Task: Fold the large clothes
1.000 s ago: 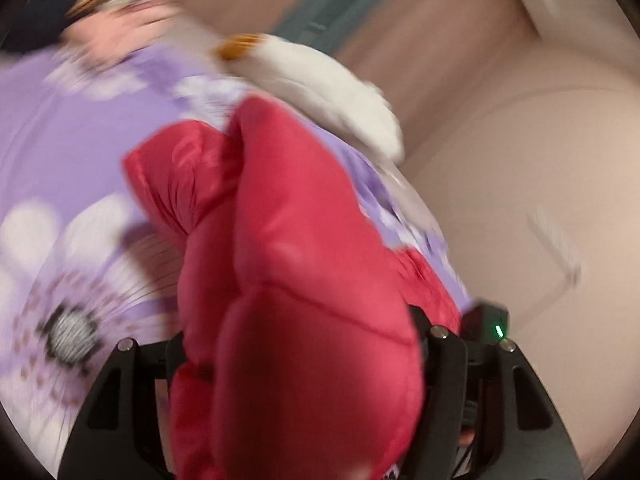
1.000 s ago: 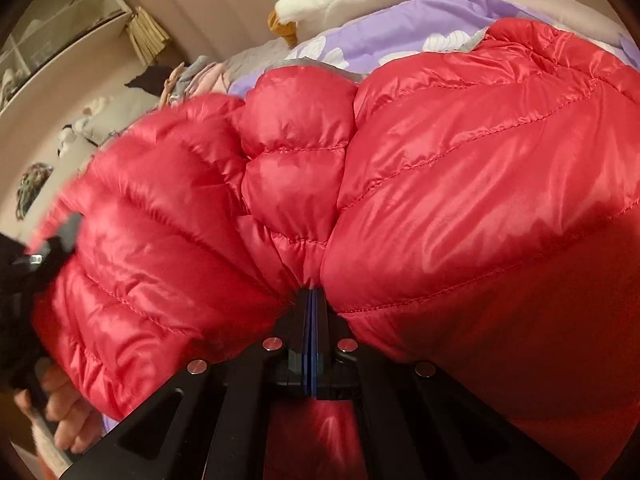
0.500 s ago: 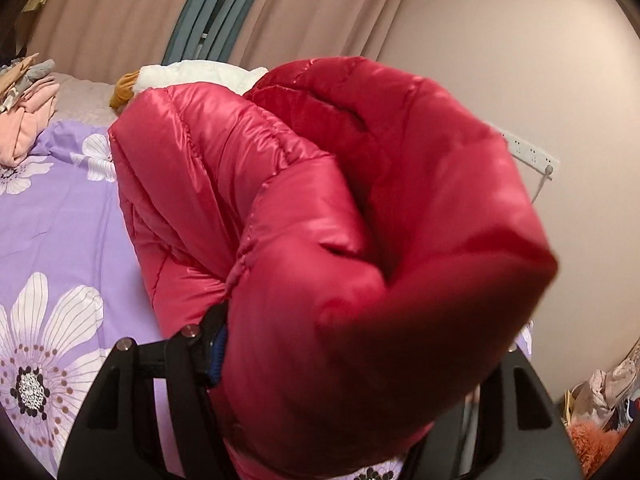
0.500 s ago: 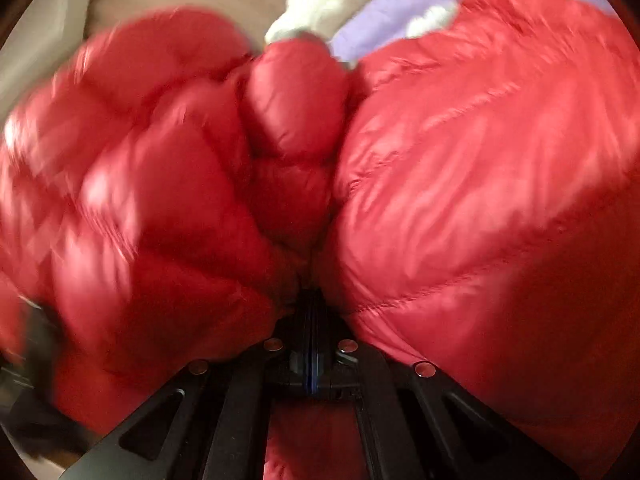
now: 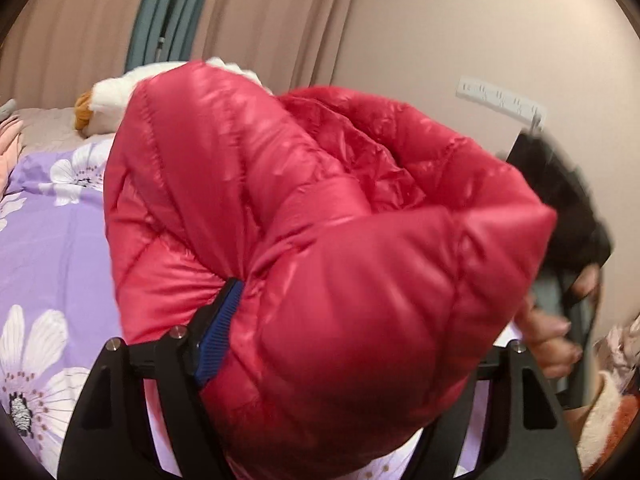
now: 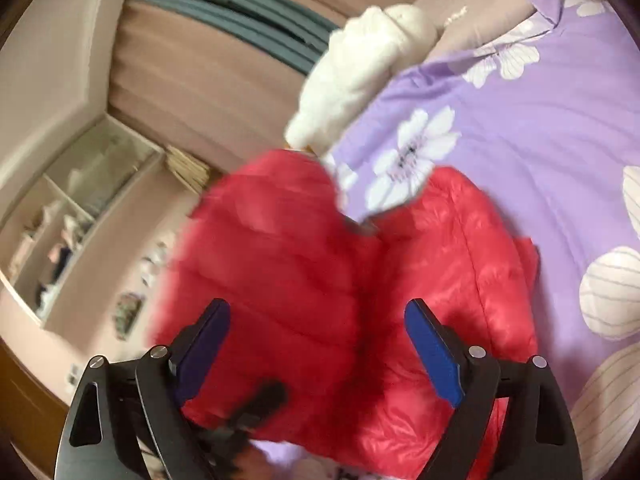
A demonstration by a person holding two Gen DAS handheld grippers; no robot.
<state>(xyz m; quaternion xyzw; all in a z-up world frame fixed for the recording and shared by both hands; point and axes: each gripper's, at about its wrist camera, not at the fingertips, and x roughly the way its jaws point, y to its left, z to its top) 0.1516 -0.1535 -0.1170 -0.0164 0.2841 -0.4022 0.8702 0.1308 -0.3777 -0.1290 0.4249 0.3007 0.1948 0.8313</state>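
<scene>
Red puffer jacket (image 5: 304,248) bulges between the left tongs (image 5: 352,344), whose jaws are opening while the blue pad still touches it. Right tongs (image 6: 316,344) are opening wide, nothing pinched, jacket just beyond, above the purple flowered bedspread (image 6: 540,120).

Red quilted puffer jacket (image 5: 320,264) — shiny, bunched and doubled over — above purple floral bedspread.

- The right gripper (image 6: 316,344) is opening, its blue pads (image 6: 430,350) wide apart and clear of the cloth.
- A red puffer jacket (image 6: 320,264) bulges just ahead, between the pads.
- Beyond it, to the right, spreads a purple floral duvet (image 6: 540,120).
- A white plush toy (image 6: 360,68) lies far ahead.
</scene>
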